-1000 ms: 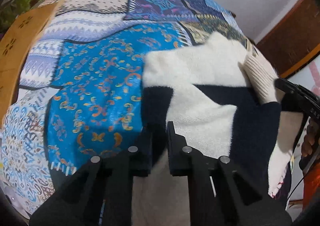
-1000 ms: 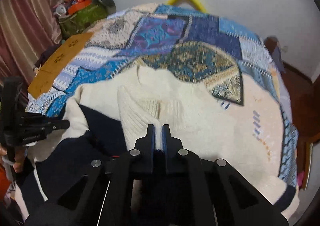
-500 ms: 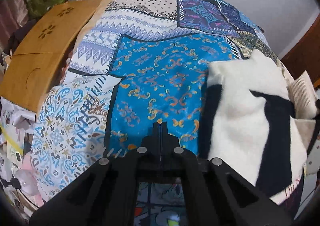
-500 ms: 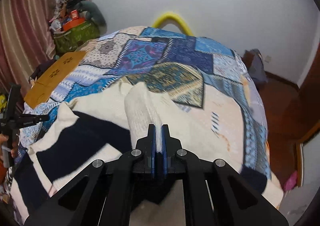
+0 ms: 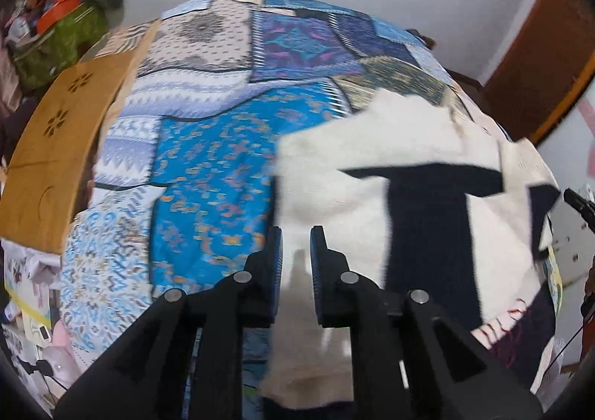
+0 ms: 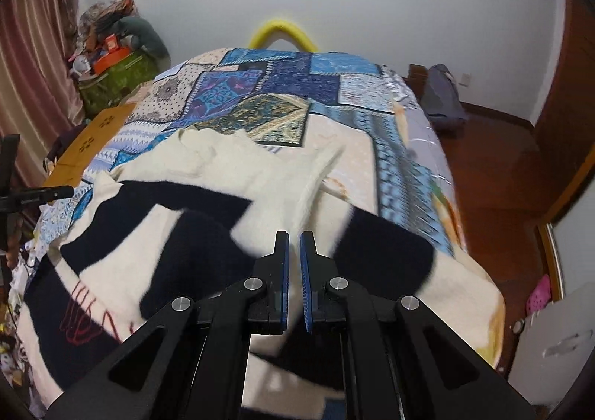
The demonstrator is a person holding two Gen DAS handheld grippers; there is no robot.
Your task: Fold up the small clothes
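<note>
Now the sweater (image 6: 208, 174), cream with navy blocks, lies spread on the quilt (image 6: 275, 85), one sleeve thrown across its body. Left gripper (image 5: 296, 245) hangs over its near edge, jaws opening, empty. Right gripper (image 6: 293, 252) shows a narrow gap, pinching nothing. Likely mid-fold; next calls for regrasping an edge.

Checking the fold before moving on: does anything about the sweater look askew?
Yes. The cream and navy sweater lies rumpled and slanted on the patchwork bedspread; one sleeve angles across it, and its near edge droops over the bed's side.
</note>
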